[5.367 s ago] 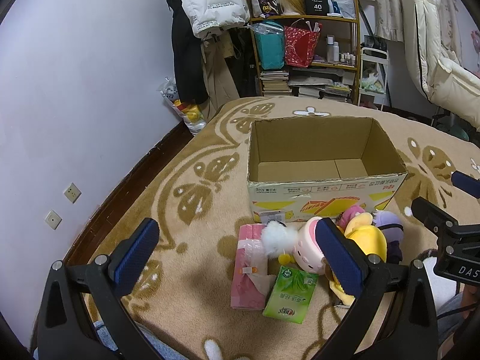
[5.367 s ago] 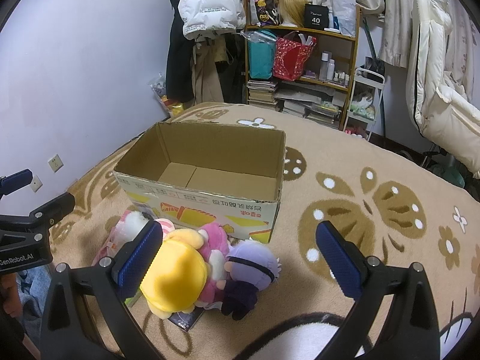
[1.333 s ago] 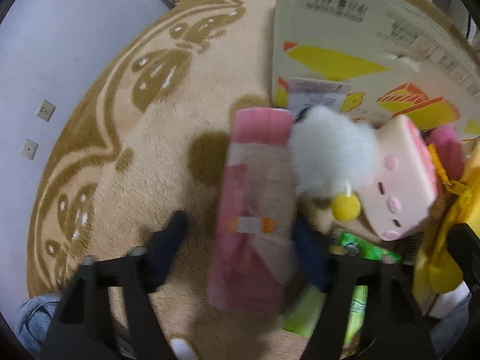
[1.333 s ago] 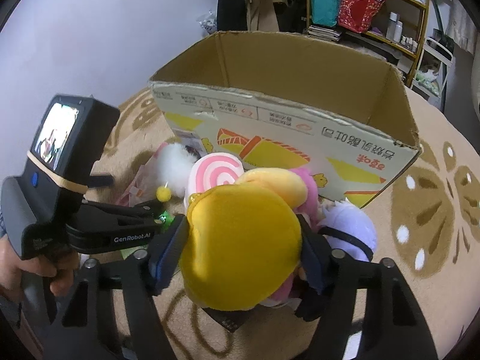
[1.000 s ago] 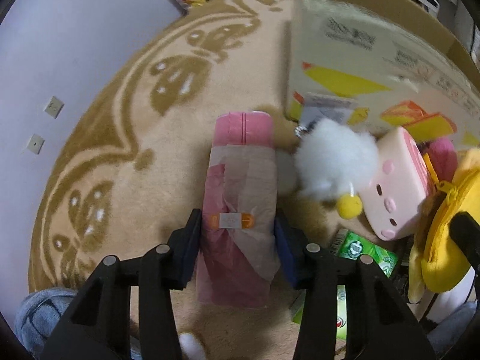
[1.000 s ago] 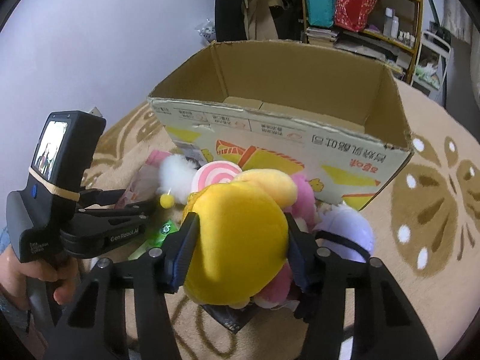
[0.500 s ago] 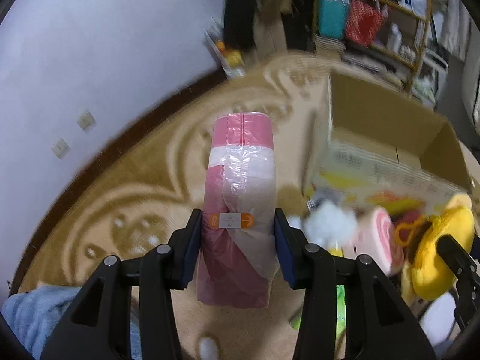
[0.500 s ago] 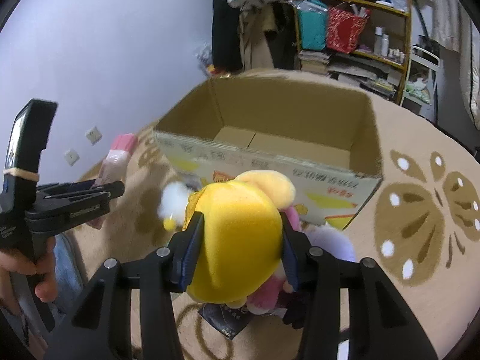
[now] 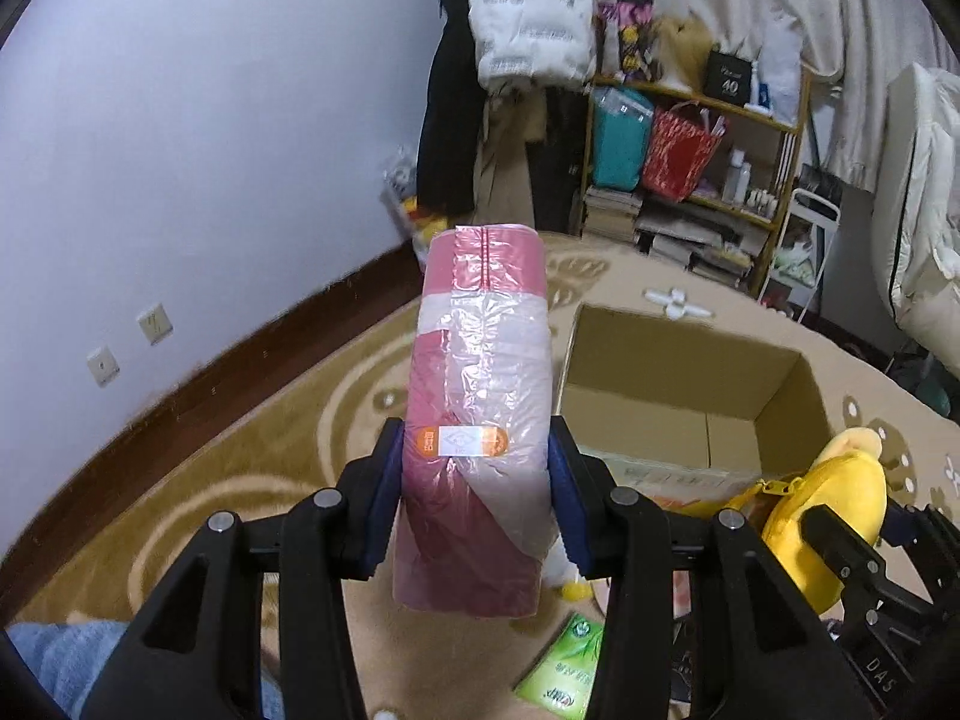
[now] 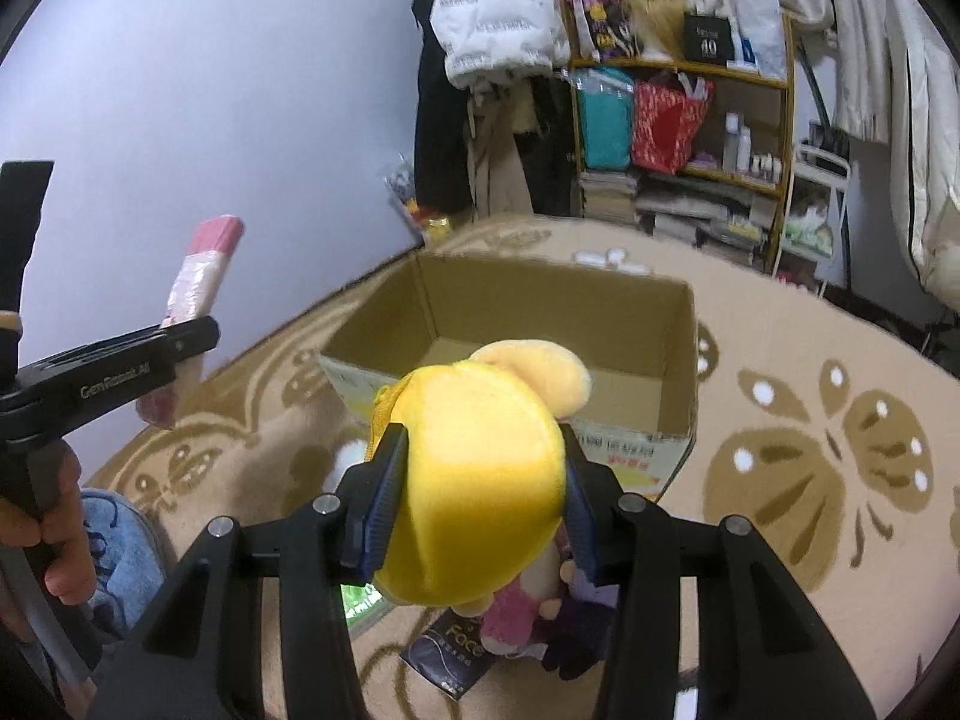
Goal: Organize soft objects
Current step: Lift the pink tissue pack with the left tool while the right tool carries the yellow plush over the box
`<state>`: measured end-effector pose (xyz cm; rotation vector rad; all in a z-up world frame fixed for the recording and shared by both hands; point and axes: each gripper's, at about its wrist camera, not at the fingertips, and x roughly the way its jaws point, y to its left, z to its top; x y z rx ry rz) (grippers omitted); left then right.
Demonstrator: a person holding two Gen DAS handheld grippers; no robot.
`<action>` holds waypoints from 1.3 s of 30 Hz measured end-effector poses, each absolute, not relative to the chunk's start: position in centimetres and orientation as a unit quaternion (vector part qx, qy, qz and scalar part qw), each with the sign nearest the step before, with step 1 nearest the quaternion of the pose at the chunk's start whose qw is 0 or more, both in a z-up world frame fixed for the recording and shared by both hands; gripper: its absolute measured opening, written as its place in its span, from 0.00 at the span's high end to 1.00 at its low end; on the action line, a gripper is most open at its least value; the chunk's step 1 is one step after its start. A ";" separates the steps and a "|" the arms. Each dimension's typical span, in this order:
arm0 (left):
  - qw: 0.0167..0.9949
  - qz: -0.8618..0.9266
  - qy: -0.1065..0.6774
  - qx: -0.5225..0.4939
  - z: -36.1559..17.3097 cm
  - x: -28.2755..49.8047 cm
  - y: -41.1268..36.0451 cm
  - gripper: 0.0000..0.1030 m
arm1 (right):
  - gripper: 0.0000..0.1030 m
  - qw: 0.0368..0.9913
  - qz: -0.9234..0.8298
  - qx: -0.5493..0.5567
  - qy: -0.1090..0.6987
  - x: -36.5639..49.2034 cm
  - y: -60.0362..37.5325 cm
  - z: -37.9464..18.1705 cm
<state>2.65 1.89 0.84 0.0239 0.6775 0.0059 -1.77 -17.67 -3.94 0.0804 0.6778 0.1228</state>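
**Two grippers lift soft goods above an open box**

The left gripper [image 9: 474,483] holds a pink pack [image 9: 480,420] wrapped in clear plastic, its blue-padded jaws pinching the pack on both sides near an orange-and-white label. The pack stands nearly upright, clear of the carpet [image 9: 252,456], just left of the cardboard box [image 9: 690,372] in the left wrist view. In the right wrist view the same pack [image 10: 201,282] shows at the far left, clamped in the black gripper that a hand [image 10: 45,534] carries.

The right gripper [image 10: 480,495] has its jaws pinching a yellow plush [image 10: 474,480], which bulges between the pads; they have just been closing on it. The plush hangs above the carpet just in front of the box [image 10: 678,336], whose flaps are open and whose floor looks bare where visible. Below the plush lie a pink toy [image 10: 510,618], a purple toy [image 10: 579,642] and a dark packet [image 10: 450,654], all on the carpet beside the box's near wall. A white fluffy toy [image 10: 348,456] peeks out at the left of the plush.

A green packet [image 9: 561,666] lies on the carpet under the left gripper. Behind the box stand a shelf [image 10: 708,138] crowded with bags and bottles, and a white puffer jacket [image 10: 492,18] hanging against the wall. Blue denim [image 10: 114,546] shows at the lower left.
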 end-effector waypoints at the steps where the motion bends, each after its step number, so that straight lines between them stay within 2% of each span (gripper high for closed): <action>1: 0.945 0.001 0.326 0.015 1.2 2.5 1.7 0.58 | 0.51 0.943 0.061 0.038 0.325 -1.8 -17.7 -3.5; 7: 0.957 -0.020 0.291 0.015 3.1 2.2 0.8 0.58 | 0.51 0.952 0.055 0.044 0.297 -1.6 -18.2 -2.0; 17: 0.959 -0.031 0.271 0.071 3.0 3.7 -2.5 0.58 | 0.51 0.959 0.026 0.078 0.270 -0.3 -22.1 -0.2; 25: 0.953 -0.044 0.278 0.108 1.8 5.5 -5.3 0.57 | 0.51 0.961 0.020 0.075 0.265 0.7 -23.4 0.6; 39: 0.944 -0.067 0.309 0.093 -0.3 8.7 -6.7 0.57 | 0.51 0.959 0.016 0.052 0.278 2.8 -23.0 -0.7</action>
